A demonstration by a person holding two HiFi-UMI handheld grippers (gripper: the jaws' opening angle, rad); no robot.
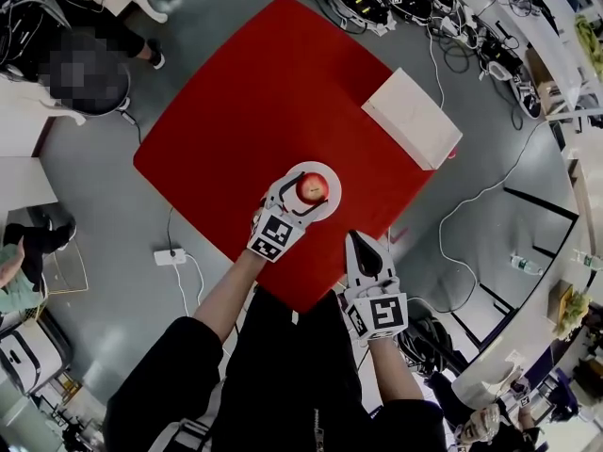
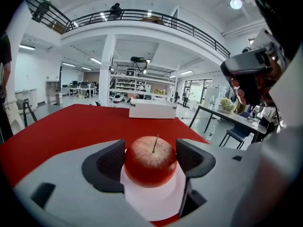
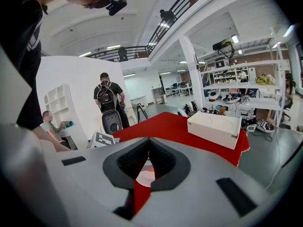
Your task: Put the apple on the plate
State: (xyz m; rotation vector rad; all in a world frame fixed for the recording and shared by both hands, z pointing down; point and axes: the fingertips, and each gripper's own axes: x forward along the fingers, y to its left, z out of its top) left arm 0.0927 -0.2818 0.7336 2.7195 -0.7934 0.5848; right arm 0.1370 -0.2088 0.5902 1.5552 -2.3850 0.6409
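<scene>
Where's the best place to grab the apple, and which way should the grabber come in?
Grip the apple across its fat middle, a pad on each round side, coming in low from the near side. It stands upright on the white plate, stem up, so its sides are open to the pads. The left gripper holds it just so.

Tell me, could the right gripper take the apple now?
Probably not: the left gripper has its jaws on both sides of the apple on the plate, and the right gripper has its jaws together.
</scene>
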